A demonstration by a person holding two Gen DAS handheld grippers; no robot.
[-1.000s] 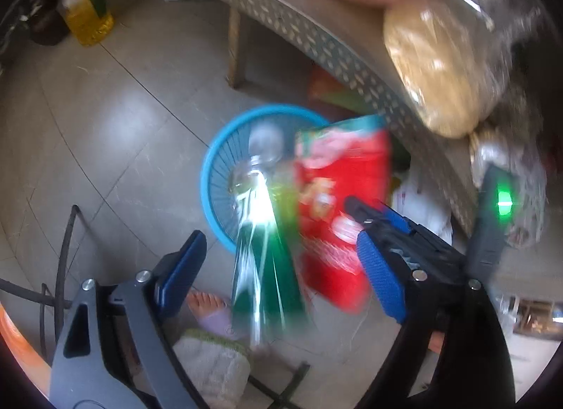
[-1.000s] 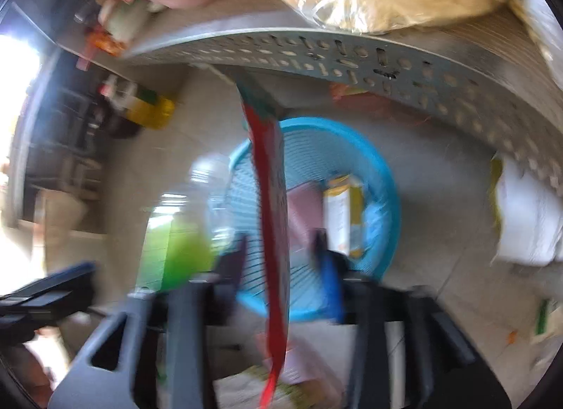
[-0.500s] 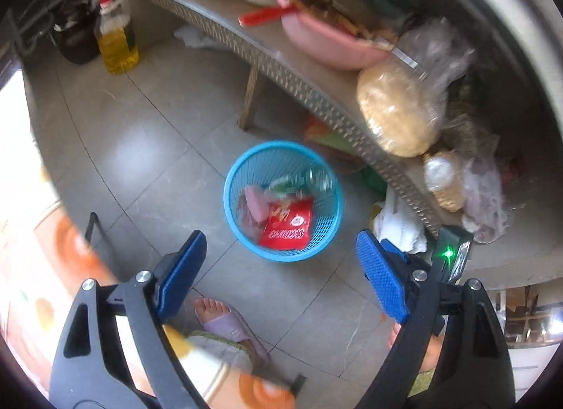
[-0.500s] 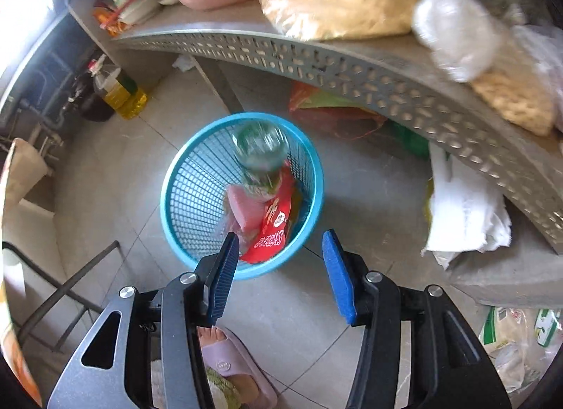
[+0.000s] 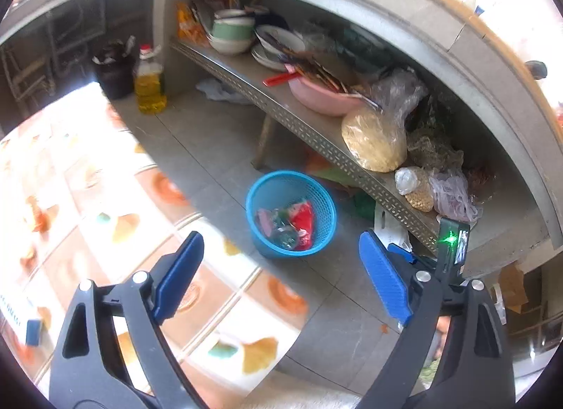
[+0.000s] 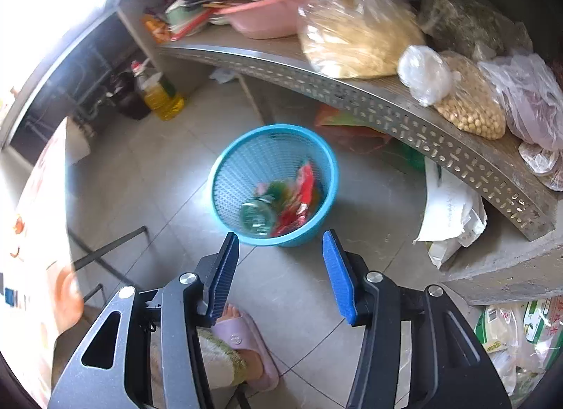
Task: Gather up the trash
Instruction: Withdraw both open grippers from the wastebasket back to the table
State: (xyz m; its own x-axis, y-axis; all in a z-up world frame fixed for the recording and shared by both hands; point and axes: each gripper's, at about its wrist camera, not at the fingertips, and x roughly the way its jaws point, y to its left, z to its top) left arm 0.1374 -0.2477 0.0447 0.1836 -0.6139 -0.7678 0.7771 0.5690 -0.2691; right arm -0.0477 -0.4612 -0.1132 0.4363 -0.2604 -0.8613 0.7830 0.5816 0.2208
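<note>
A blue mesh bin (image 5: pixel 322 198) stands on the tiled floor below a metal shelf; it also shows in the right wrist view (image 6: pixel 232 177). Inside lie a red snack bag (image 5: pixel 304 221) (image 6: pixel 299 198), a clear plastic bottle (image 5: pixel 283 235) (image 6: pixel 257 215) and other wrappers. My left gripper (image 5: pixel 281 261) is open and empty, held high above the bin. My right gripper (image 6: pixel 279 261) is open and empty, above the bin's near rim.
A perforated metal shelf (image 6: pixel 352 89) holds a pink basin (image 5: pixel 316 96), bagged grains (image 6: pixel 355 36) and bowls. An oil bottle (image 5: pixel 150 83) stands on the floor at the back. A patterned tablecloth (image 5: pixel 70 198) fills the left. White sacks (image 6: pixel 450 208) lie under the shelf. A slippered foot (image 6: pixel 246 335) is below.
The red bag and the bottle dropped from the grippers into the blue bin. Both grippers have risen and pulled back from it, and the tablecloth has come into view.
</note>
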